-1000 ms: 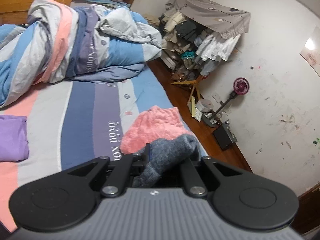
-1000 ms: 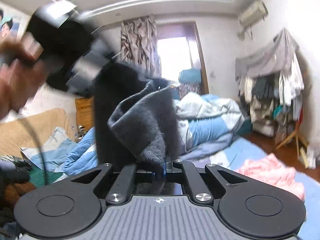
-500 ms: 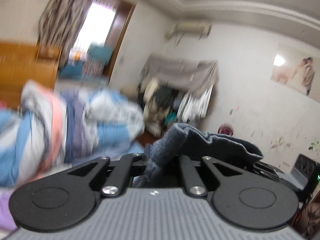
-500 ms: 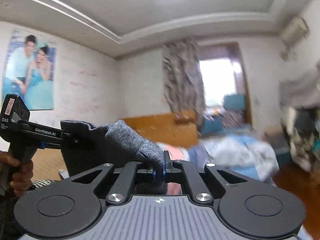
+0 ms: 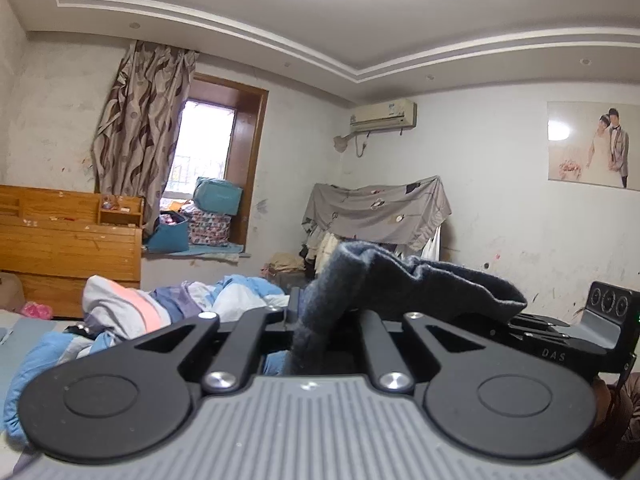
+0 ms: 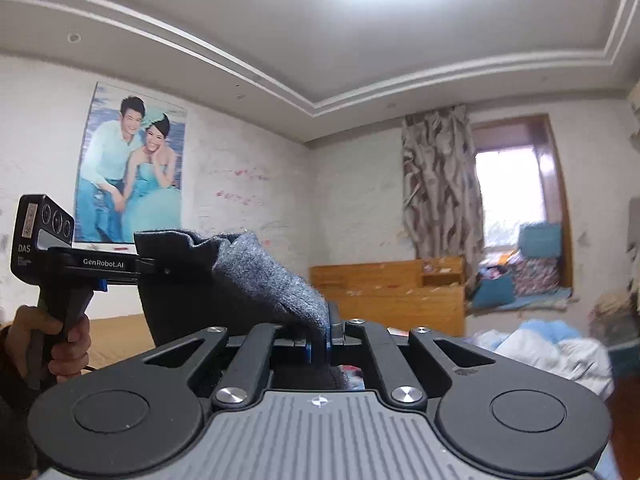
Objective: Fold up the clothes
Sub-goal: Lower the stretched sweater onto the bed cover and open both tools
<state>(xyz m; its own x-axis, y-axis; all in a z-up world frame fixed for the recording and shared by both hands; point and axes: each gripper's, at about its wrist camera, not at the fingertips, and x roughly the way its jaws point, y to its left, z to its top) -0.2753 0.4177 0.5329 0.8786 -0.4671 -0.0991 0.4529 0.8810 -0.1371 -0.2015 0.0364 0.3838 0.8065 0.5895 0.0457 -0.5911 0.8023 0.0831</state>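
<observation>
Grey fleece garment (image 5: 404, 280) hangs in the air between the two grippers, raised well above the bed (image 5: 132, 320), with both cameras looking across the room toward the ceiling rather than down. Left gripper (image 5: 316, 316) is clamped on one bunched edge of the cloth, which rises out of its jaws and runs off to the right toward the other tool. Right gripper (image 6: 320, 340) pinches the opposite edge between its blue pads, the jaws drawn nearly together with a thin fold of fabric between them. Seen from the right wrist camera, the garment (image 6: 224, 280) stretches leftward to the left tool, whose handle is gripped by the person's hand (image 6: 52, 344). So the long axis of the held edge runs side to side from one gripper to the other, roughly level, with a slack sag in the middle, and the rest of the cloth drops below, out of view. Neither hand is nearer; each owns one end. Judging by this, the coming move depends on pulling the two ends apart to take up the slack, then lowering the cloth flat onto the bed for folding.
</observation>
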